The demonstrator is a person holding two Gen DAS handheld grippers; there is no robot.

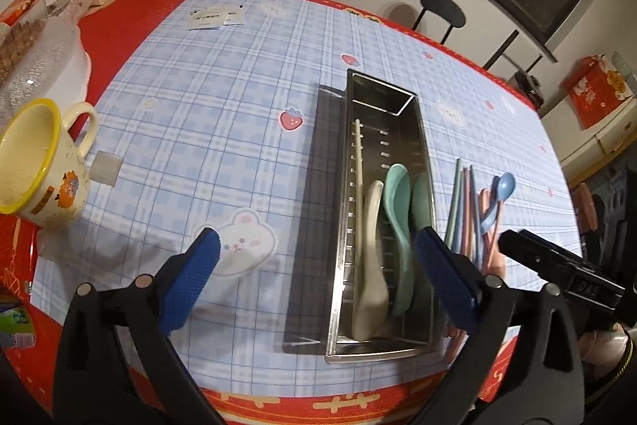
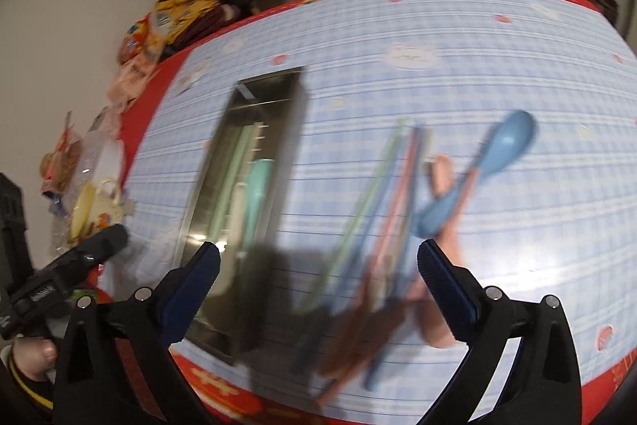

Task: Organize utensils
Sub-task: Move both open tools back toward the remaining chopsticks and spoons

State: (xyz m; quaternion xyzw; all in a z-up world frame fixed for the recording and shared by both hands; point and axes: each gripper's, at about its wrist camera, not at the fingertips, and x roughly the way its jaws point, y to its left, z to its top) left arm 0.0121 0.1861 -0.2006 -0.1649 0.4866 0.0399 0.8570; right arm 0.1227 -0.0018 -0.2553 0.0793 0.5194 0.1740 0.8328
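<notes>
We see the counter [image 1: 223,98] under a blue plaid cloth, with the steel utensil tray [image 1: 380,226] as our landmark. Inside the tray lie a cream spoon [image 1: 372,289], a teal spoon [image 1: 398,226] and a cream chopstick [image 1: 358,186]. Just right of the tray lie the coloured chopsticks [image 1: 464,210], then a blue spoon [image 1: 499,198]. A yellow-rimmed mug [image 1: 40,166] stands well left of it. Our left tool [image 1: 318,265] hangs wide apart and empty over the tray's near end; our right tool [image 2: 318,273], also spread wide and empty, hangs over the blurred chopsticks.
</notes>
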